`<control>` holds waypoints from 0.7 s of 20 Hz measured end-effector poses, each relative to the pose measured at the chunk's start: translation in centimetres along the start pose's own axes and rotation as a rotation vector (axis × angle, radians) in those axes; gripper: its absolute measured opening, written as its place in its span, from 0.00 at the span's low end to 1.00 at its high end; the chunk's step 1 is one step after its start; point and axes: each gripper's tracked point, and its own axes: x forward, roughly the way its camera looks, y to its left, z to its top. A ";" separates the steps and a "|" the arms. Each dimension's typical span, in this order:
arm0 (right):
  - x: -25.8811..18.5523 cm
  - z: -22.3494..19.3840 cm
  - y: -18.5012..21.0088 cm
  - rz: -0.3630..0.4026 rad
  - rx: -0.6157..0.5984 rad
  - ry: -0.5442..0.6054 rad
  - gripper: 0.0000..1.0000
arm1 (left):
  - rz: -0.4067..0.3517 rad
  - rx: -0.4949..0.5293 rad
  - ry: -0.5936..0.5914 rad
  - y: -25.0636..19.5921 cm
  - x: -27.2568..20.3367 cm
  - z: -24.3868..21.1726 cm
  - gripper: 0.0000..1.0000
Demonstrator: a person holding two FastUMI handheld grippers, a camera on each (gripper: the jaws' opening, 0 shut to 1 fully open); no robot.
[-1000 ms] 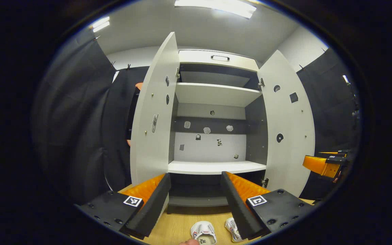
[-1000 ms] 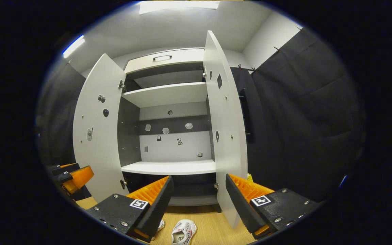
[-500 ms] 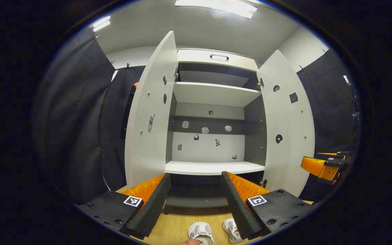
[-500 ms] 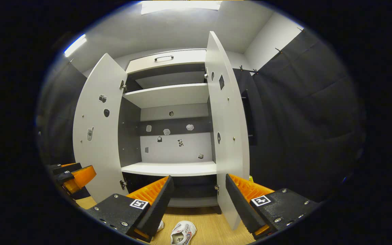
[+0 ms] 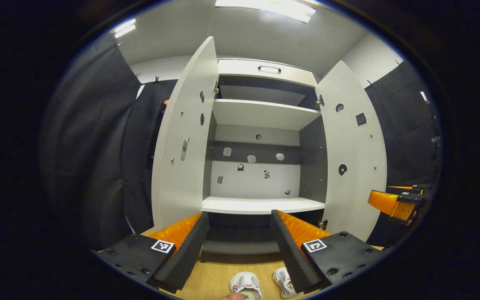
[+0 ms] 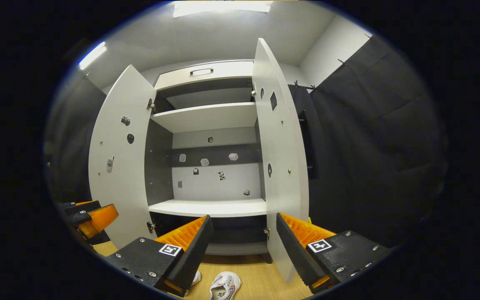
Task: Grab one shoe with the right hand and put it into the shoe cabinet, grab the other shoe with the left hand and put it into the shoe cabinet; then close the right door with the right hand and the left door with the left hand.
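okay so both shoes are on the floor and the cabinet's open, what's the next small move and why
Probably lower the right gripper toward the shoe on the wooden floor just below it. Both grippers are open and empty, both shoes lie in front of the shoe cabinet, whose doors stand open, and the task starts with the right hand.

No legible text, brand, number or sign can be read in either view.

The square black-and-white coded markers (image 5: 162,246) on the gripper bodies carry block patterns, not characters. In the left gripper view, a second marker (image 5: 314,245) sits at about 5 o'clock.

The small stickers (image 5: 267,173) on the back panel of the shoe cabinet (image 5: 262,113) are too small to resolve.

The shoes (image 6: 226,285) on the floor at 6 o'clock bear red and dark printing, too blurred to read.
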 end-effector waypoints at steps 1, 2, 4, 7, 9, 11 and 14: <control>0.1 -0.1 0.1 0.002 -0.001 0.000 0.94 | 0.000 0.001 0.000 0.1 0.0 0.0 0.94; 0.2 -0.1 0.2 0.003 -0.003 0.001 0.94 | 0.001 0.003 0.001 0.2 0.1 0.0 0.97; 0.4 -0.3 0.4 0.007 -0.012 0.005 0.94 | 0.002 0.003 0.001 0.3 0.2 0.0 0.97; 1.1 -1.0 0.8 0.016 -0.027 0.022 0.94 | 0.003 -0.004 0.006 0.2 0.1 -0.3 0.94; 1.7 -1.9 1.2 0.026 -0.028 0.045 0.94 | 0.004 -0.008 0.008 0.3 0.2 -0.3 0.94; 2.3 -3.1 1.6 0.038 -0.031 0.071 0.94 | 0.004 -0.009 0.007 0.4 0.1 -0.3 0.94; 3.3 -5.8 2.0 0.045 -0.062 0.111 0.94 | 0.007 -0.012 0.011 0.5 0.1 -0.5 0.96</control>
